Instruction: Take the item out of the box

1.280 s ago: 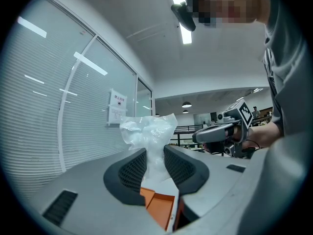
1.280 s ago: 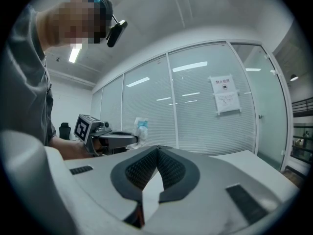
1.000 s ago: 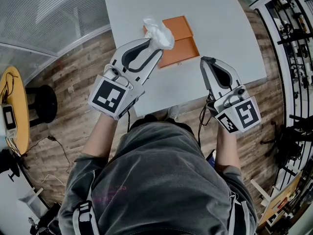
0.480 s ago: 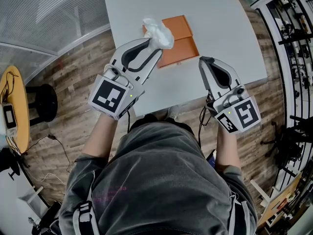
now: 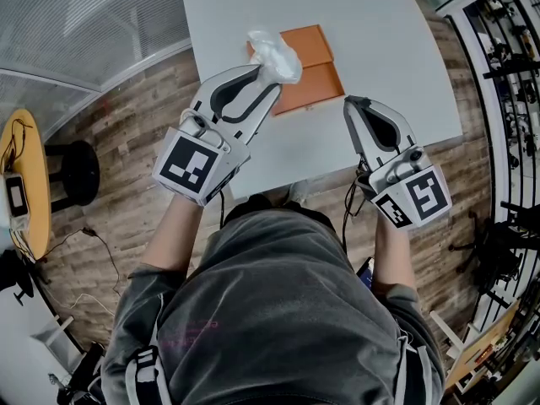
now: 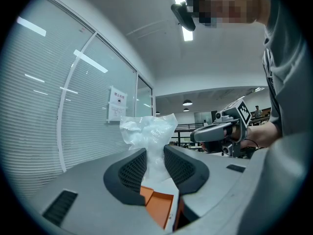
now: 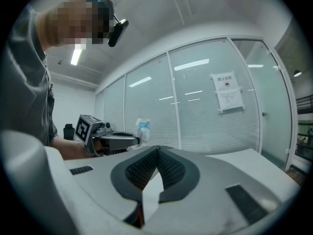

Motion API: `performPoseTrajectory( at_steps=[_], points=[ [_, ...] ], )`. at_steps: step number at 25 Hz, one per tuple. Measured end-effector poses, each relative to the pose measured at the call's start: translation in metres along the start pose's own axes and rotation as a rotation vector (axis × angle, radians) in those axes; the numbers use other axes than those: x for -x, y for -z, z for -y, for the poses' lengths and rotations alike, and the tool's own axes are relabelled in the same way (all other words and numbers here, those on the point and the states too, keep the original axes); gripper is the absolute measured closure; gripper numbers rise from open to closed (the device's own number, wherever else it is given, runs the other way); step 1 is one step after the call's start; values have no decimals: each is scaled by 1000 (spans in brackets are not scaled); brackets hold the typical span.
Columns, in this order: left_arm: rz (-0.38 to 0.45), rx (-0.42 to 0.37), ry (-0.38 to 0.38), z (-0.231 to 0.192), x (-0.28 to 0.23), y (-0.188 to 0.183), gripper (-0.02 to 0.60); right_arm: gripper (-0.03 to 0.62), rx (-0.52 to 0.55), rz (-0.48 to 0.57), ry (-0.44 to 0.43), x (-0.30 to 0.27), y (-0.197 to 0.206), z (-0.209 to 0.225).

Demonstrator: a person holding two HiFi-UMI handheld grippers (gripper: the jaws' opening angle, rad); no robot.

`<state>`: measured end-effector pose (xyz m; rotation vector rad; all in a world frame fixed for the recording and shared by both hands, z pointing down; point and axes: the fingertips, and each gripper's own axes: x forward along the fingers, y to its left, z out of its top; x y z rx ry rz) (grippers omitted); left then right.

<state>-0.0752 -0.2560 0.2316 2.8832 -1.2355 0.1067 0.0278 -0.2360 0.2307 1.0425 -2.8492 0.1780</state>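
**Status.** No change over the last second. The left hand-held gripper (image 5: pixel 268 74) stays closed on the item (image 5: pixel 274 53) (a crumpled clear plastic pouch), and neither hand has shifted. At upper centre of the head view the item hangs over the upper-left corner of the orange box (image 5: pixel 314 81), which lies on the surface (image 5: pixel 380 24). The item appears lifted clear of the box. On that reading the extraction is done, and only the set-down remains.

**Pose.** In the left gripper view the pads (image 6: pixel 131 168) pinch the item's lower neck, and its bulk stands above the jaw tips. The left forearm reaches forward from lower left, with its gripper roughly level. The right hand-held gripper (image 5: pixel 354 106) sits at centre right over the surface's near edge, apart from the box. Its jaws are together with nothing between them.
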Motion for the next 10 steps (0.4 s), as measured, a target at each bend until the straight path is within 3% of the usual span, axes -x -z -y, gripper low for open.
performPoseTrajectory(
  at_steps=[10],
  points=[
    [-37,-4,5,4,-7,3,460,592,-7,2,-10,3,-3,6]
  ],
)
